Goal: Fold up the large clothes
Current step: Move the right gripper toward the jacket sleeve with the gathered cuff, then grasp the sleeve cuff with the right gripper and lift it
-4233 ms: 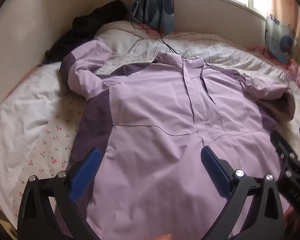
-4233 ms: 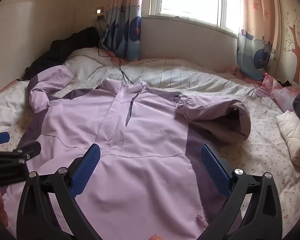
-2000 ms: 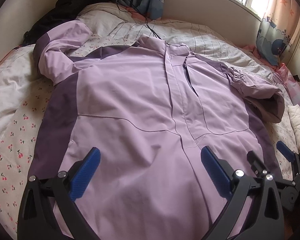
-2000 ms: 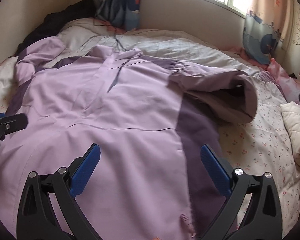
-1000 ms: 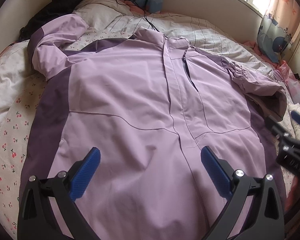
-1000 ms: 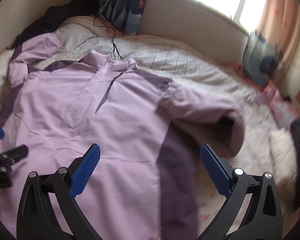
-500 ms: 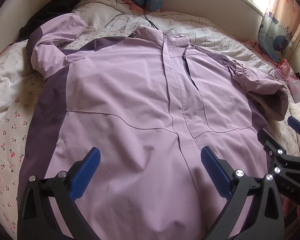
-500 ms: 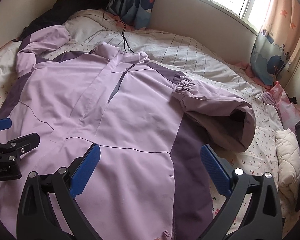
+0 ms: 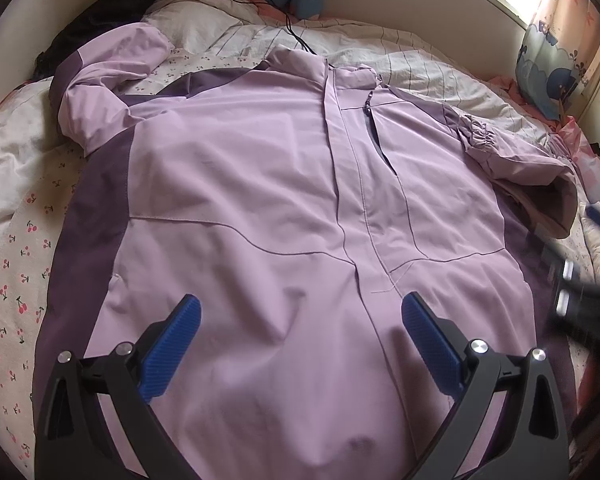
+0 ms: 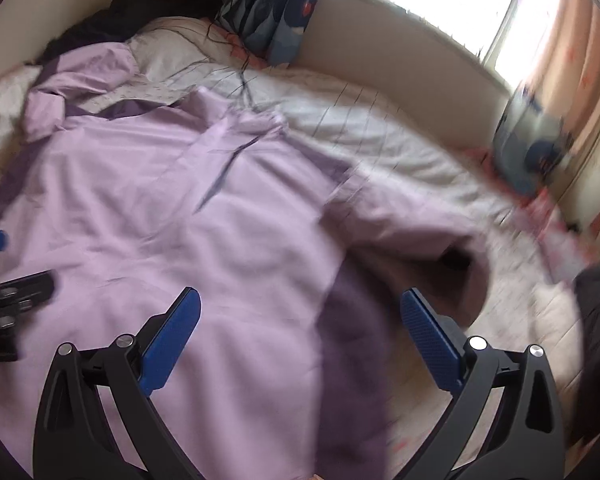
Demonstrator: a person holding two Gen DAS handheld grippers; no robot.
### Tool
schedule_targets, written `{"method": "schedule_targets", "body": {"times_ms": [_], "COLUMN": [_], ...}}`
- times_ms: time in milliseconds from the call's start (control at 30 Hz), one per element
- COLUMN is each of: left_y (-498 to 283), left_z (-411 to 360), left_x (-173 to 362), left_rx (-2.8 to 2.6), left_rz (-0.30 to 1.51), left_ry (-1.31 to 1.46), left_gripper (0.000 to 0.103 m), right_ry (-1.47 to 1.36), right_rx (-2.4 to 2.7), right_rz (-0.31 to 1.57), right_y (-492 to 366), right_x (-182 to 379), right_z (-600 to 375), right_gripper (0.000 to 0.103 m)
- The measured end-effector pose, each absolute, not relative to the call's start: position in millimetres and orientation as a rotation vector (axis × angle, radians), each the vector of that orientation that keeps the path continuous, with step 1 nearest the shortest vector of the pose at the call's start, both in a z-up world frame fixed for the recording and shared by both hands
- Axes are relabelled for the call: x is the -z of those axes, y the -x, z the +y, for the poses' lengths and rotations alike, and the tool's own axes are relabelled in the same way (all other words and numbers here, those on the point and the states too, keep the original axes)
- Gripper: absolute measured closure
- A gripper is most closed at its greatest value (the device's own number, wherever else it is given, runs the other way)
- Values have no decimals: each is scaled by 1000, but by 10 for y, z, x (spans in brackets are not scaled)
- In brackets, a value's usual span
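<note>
Left tongs (image 9: pixel 298 328): blue pads spread wide, nothing between them, poised above the hem end of the lilac jacket (image 9: pixel 260 200). Probably parked there to survey the garment before a first grip; no fold begun, judging by how flat it lies.

Right tongs (image 10: pixel 298 326): likewise gaping and empty, over the jacket's right side panel, where the darker purple strip (image 10: pixel 352 340) meets the bed (image 10: pixel 512 320). Right-wrist view smeared by motion blur, so fine detail there not readable.

Jacket spread front-up on the bed, hem nearest, collar (image 9: pixel 300 60) farthest, zip placket running down the middle. Laid out flat presumably so sleeves can be brought in over the body.

Right of the jacket body: right sleeve (image 9: pixel 520 168) already doubled back toward the chest, cuff mouth open toward the jacket's edge. Bare cherry-print sheet beyond it, then a dark item at the frame edge; room enough for a sideways sweep.

Left of the jacket body: side seam edge fully exposed on the sheet, clear access for a pinch. Left sleeve (image 9: pixel 112 72) bunched up beside the collar, near a dark pile of clothing (image 9: pixel 100 12).

Beyond the collar: striped bedding, a black cable (image 9: pixel 296 36) trailing up to the collar (possible snag risk), then curtain and wall.
</note>
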State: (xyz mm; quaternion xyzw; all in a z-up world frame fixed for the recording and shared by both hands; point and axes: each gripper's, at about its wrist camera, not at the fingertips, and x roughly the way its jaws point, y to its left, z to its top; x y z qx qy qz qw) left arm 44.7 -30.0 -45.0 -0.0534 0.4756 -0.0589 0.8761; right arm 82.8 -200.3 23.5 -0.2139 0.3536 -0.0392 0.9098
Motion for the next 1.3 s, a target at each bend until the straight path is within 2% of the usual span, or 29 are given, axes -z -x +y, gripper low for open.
{"method": "schedule_targets", "body": {"times_ms": [200, 400, 433, 533, 600, 633, 733, 833, 867, 900, 967, 1033, 1100, 1300], "left_y": [-460, -474, -477, -494, -504, -505, -503, -514, -523, -530, -541, -542, -544, -535], "left_z": [-294, -281, -281, -276, -262, -252, -225, -202, -199, -198, -195, -188, -185, -172], "left_x": [454, 473, 479, 490, 498, 499, 496, 515, 525, 538, 563, 578, 585, 588], "left_rx": [126, 130, 131, 134, 135, 136, 138, 138, 140, 141, 144, 143, 140, 136], "left_rz": [997, 1008, 1009, 1016, 1020, 1021, 1022, 1030, 1034, 1040, 1049, 1053, 1054, 1055], "left_ry": [120, 136, 138, 144, 148, 154, 167, 183, 185, 188, 194, 200, 203, 210], "left_gripper": [7, 7, 7, 7, 7, 7, 7, 7, 7, 7, 7, 7, 7, 7], "right_ry": [554, 739, 722, 626, 498, 411, 59, -330, -469, -574, -782, -954, -1037, -1090], "right_rx": [15, 19, 14, 64, 147, 167, 310, 432, 459, 467, 405, 290, 207, 137], "right_rz": [825, 1023, 1083, 1177, 1096, 1059, 869, 743, 728, 722, 697, 685, 683, 641], "right_y": [-1576, -2325, -2475, -2756, -2833, -2828, -2611, -2161, -1955, -1803, -1444, -1150, -1013, -1249], "right_x": [-263, 249, 366, 538, 301, 170, -385, -587, -532, -471, -261, 67, 332, 700], "right_z": [-2295, -2376, -2475, -2831, -3181, -3357, -4323, -5462, -5836, -6085, -6435, -6592, -6612, -6671], "right_gripper": [6, 8, 22, 57, 70, 73, 73, 69, 65, 53, 46, 35, 27, 26]}}
